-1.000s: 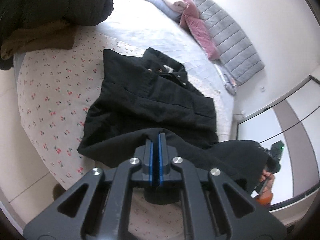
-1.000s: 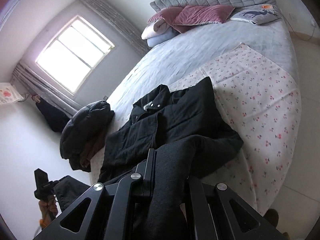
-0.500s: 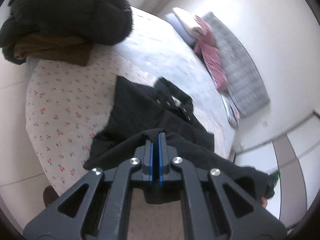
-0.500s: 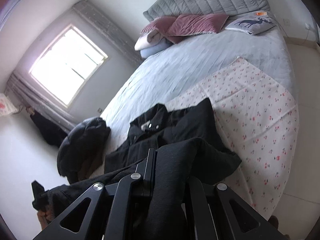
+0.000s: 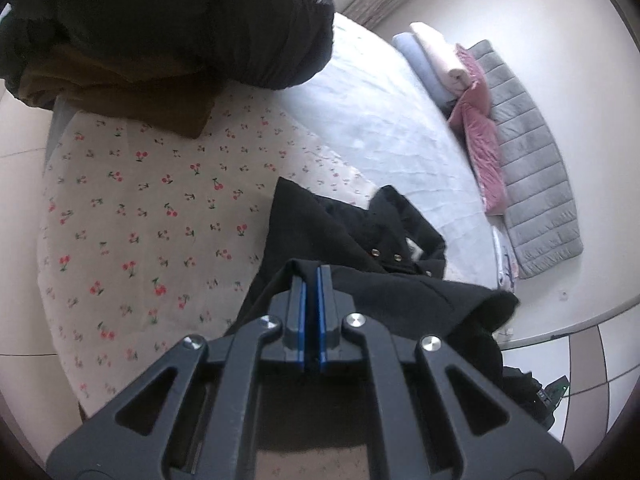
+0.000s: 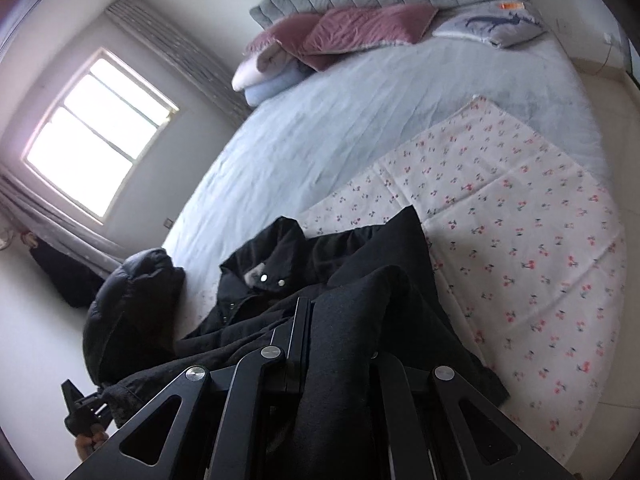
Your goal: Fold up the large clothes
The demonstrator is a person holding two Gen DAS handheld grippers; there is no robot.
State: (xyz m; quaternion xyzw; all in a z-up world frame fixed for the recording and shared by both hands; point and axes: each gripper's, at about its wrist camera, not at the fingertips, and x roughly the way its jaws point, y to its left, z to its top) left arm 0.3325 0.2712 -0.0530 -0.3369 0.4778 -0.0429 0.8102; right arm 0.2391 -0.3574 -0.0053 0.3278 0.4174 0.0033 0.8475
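Note:
A black jacket [image 5: 352, 240] with metal snaps lies on the cherry-print sheet [image 5: 160, 208] at the foot of the bed. My left gripper [image 5: 311, 276] is shut on the jacket's lower edge and holds it up over the body. In the right wrist view the jacket [image 6: 280, 280] lies collar away from me. My right gripper [image 6: 316, 308] is shut on the other end of that edge, and the cloth drapes over its right finger and hides it.
A pile of dark and brown clothes [image 5: 160, 40] sits at the bed's corner, also in the right wrist view [image 6: 132, 312]. Pillows and folded blankets [image 6: 344, 36] lie by the grey headboard [image 5: 536, 168]. A window [image 6: 92, 136] is at the left.
Both grippers have carried the jacket's lower edge forward over its body toward the collar. The clothes pile now looms larger in the left wrist view.

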